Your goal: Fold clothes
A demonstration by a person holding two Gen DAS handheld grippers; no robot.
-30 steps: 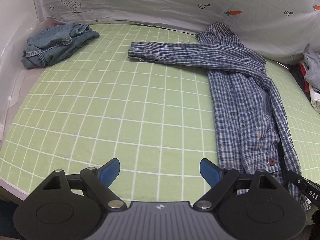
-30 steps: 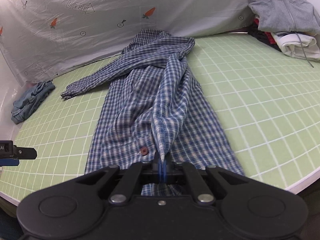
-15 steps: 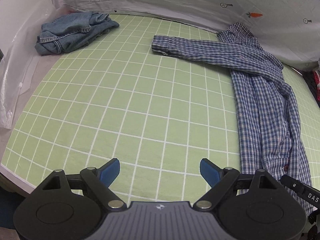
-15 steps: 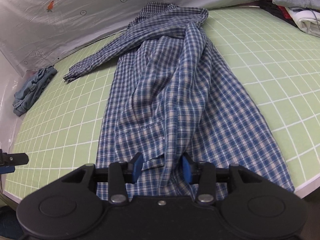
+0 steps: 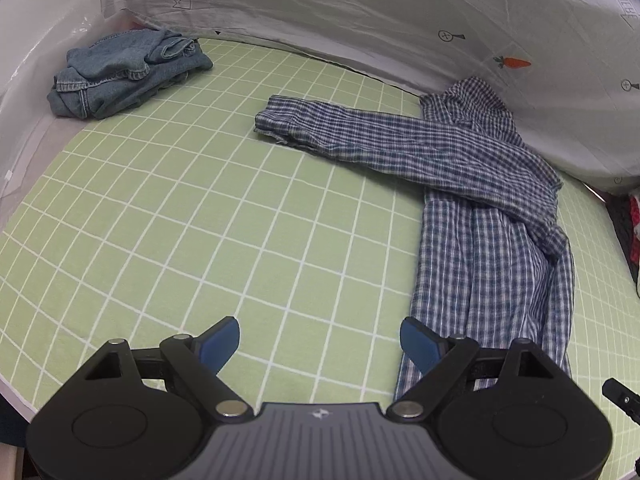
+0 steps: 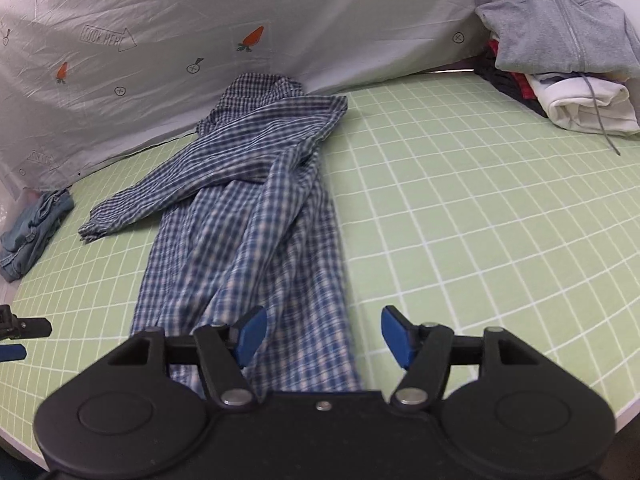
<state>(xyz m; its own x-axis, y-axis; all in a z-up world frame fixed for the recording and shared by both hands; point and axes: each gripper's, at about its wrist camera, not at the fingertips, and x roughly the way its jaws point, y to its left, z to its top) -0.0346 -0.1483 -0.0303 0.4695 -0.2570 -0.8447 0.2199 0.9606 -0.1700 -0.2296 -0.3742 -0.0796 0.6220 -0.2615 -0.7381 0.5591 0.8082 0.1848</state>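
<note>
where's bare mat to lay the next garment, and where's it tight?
Widest bare mat: between the denim pile, the plaid shirt and its outstretched sleeve. A second stretch lies right of the shirt, short of the stack of folded clothes. Tight spots: the far corners holding those piles, and along the backdrop sheet where the shirt's collar presses.

A blue and white checked cotton shirt (image 6: 256, 216) lies flat on the green gridded mat (image 6: 460, 208), folded lengthwise into a narrow strip. Its collar end touches the white printed backdrop sheet (image 6: 320, 20). One long sleeve (image 5: 360, 140) stretches sideways across the mat. The hem looks rumpled, perhaps only blurred.
</note>
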